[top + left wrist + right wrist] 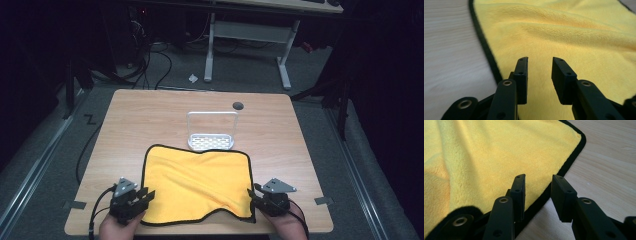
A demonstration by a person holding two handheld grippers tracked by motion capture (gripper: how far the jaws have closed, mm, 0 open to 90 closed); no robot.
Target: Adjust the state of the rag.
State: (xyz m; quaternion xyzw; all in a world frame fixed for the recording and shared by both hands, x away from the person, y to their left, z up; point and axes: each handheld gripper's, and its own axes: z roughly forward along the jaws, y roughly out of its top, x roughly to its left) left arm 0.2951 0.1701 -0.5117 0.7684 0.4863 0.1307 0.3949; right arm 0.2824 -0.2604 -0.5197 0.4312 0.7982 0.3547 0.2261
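A yellow cloth (197,182) with a black hem lies spread, slightly rumpled, on the near half of the wooden table (150,115). My left gripper (147,196) hovers at the cloth's near left corner, its jaws open over the yellow cloth (574,37) just inside the hem. In the left gripper view, nothing sits between the left gripper's (539,61) pads. My right gripper (254,192) is at the cloth's near right edge, open. In the right gripper view, the right gripper (538,178) straddles the black hem of the cloth (486,152) without pinching it.
A small white wire rack (212,131) with a tall handle stands just beyond the cloth's far edge. A dark round grommet (238,105) sits near the table's far side. Beyond the table are a white-legged desk (247,35) and floor cables.
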